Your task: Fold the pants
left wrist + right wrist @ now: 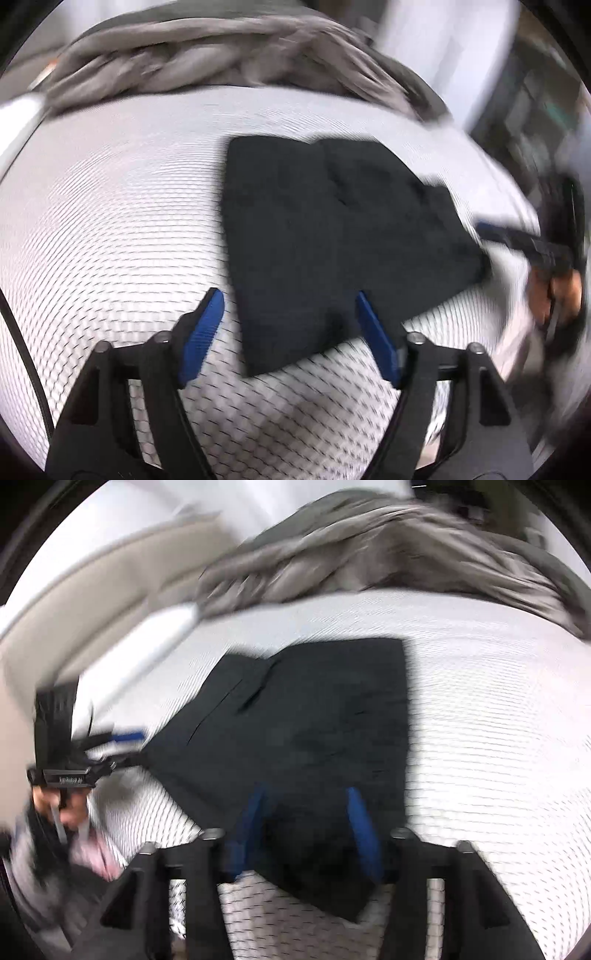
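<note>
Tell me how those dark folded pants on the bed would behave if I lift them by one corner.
The pants look like soft cloth lying flat in layers, so they would probably droop and unfold. They appear thin, likely light. The textured bedcover may drag on them if pushed, bunching the fold.

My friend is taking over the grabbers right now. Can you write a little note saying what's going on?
Left gripper: open, hovering over the near corner of the pants, gripping nothing.
Right gripper: open, over the pants' near edge; its view is blurred, but the pads do not seem to press the cloth.
Black pants: lying flat on the white mesh bed cover, already folded into a compact shape.
Grey blanket: bunched at the far side, apart from the pants.
Left: check whether another fold is needed; otherwise just tidy it.
</note>
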